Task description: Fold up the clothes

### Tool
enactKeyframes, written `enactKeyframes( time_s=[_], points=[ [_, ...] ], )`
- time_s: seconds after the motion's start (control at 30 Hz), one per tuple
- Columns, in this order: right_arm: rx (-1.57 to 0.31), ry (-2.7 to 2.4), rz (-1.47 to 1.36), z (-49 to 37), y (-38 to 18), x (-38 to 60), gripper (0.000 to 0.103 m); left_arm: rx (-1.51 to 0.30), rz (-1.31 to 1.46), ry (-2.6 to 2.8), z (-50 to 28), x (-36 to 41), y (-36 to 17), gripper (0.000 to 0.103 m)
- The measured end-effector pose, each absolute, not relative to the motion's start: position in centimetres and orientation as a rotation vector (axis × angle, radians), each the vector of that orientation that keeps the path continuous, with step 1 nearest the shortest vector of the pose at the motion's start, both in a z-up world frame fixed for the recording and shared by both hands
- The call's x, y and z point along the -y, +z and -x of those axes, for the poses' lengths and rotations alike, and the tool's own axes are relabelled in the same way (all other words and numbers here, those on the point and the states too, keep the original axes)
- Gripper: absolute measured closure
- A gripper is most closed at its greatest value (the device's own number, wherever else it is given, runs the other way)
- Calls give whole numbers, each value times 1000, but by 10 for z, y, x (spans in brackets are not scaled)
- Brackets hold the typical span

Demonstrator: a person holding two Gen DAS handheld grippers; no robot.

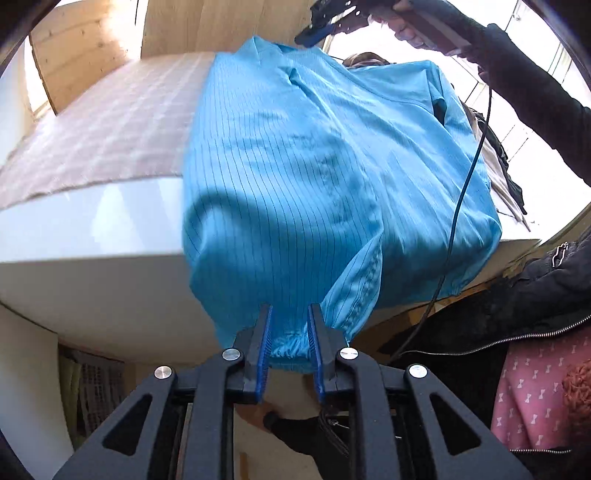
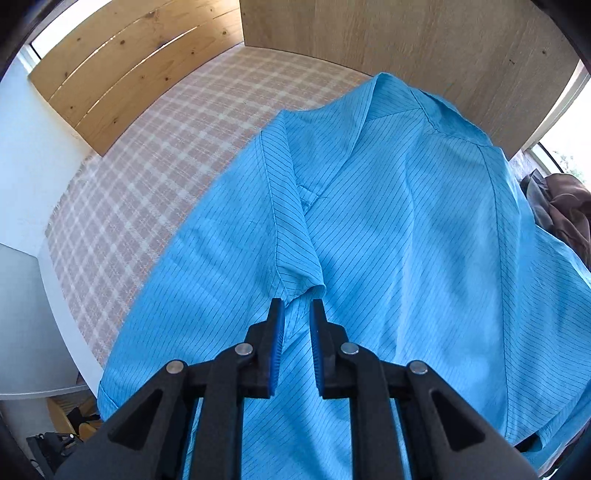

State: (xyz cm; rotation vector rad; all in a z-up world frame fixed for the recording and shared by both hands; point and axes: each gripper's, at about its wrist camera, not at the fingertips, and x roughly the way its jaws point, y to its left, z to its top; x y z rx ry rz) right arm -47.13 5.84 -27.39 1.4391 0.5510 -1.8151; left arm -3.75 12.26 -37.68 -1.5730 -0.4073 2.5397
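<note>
A light blue pinstriped garment lies spread on a table under a plaid cloth, and its lower end hangs over the white front edge. My left gripper sits at that hanging end, jaws a little apart, with the gathered cuff loose between the blue pads. In the right wrist view the garment fills the frame. My right gripper hovers over a folded sleeve edge, jaws slightly apart and holding nothing. It also shows at the top of the left wrist view as the right gripper, held in a hand.
Wooden boards stand behind the table. A dark pile of clothes lies at its right end. The person's dark jacket and a pink cloth are at the right, and a cable dangles across the garment.
</note>
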Motion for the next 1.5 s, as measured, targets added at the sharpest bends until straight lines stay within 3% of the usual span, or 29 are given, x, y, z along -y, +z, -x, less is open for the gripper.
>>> enactKeyframes(
  time_s=[0.1,0.17,0.27,0.4,0.47,0.77,0.8,0.87,0.9,1.13,1.3,1.43,1.5],
  points=[
    [-529,-1754,-1427,453,-272,-57,89,500,1727,2349,38,-141,-438,88],
    [-529,-1724,-1435,445,-282,-52,89,548,1747,2303,22,-153,-452,92],
    [-538,-1682,-1477,432,-298,-54,89,585,1664,2395,5,-138,-425,90],
    [-563,-1646,-1491,414,-307,-54,89,591,1586,2552,8,-88,-395,73],
    [-575,-1631,-1498,407,-310,-53,89,539,1579,2559,18,-75,-393,70],
    [-636,-1622,-1532,392,-324,-57,89,405,1526,2440,64,-67,-407,66],
    [-646,-1624,-1530,391,-325,-57,89,388,1518,2435,69,-69,-409,67],
    [-638,-1623,-1534,389,-325,-58,89,435,1470,2407,73,-70,-409,84],
    [-628,-1627,-1535,389,-325,-59,89,448,1455,2403,71,-70,-407,99],
    [-612,-1603,-1550,385,-334,-72,88,407,1411,2373,41,-82,-371,101],
    [-570,-1566,-1585,389,-349,-88,83,435,1558,2372,38,-72,-381,99],
    [-500,-1618,-1546,419,-325,-107,83,417,1617,2467,31,-59,-372,92],
    [-427,-1687,-1526,449,-309,-117,75,415,1640,2508,24,-59,-363,92]
  ],
)
